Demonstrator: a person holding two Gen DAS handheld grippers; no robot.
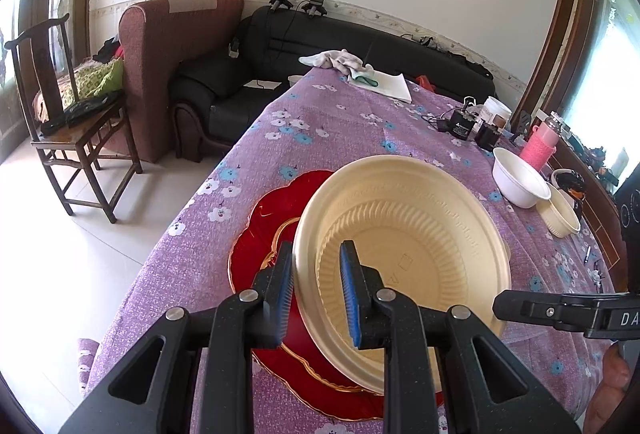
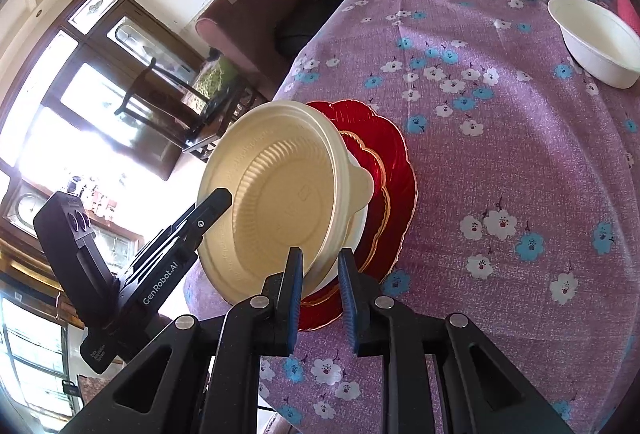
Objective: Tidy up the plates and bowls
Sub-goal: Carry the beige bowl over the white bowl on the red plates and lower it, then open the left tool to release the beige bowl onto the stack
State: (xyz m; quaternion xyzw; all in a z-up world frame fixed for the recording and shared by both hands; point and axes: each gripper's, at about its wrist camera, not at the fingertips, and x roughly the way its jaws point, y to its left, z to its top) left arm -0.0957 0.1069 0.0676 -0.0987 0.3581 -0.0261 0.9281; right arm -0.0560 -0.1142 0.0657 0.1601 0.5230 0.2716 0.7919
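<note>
A cream ribbed bowl (image 1: pixel 404 246) hangs tilted over a red scalloped plate (image 1: pixel 256 242) on the purple flowered tablecloth (image 1: pixel 340 130). My left gripper (image 1: pixel 318 290) is shut on the bowl's near rim, one blue pad on each side. From the right, my right gripper (image 1: pixel 500 308) reaches the bowl's edge. In the right wrist view my right gripper (image 2: pixel 320 290) is shut on the rim of the cream bowl (image 2: pixel 276 194), above the red plate (image 2: pixel 396 170), and my left gripper (image 2: pixel 218 200) grips the opposite side. Whether the bowl touches the plate is unclear.
A white bowl (image 1: pixel 520 178) and a smaller cream bowl (image 1: pixel 560 214) stand at the table's right side, by a pink bottle (image 1: pixel 540 146) and black chargers (image 1: pixel 460 126). Cloths and paper (image 1: pixel 360 70) lie at the far end. The table edge drops off left toward a wooden chair (image 1: pixel 76 138).
</note>
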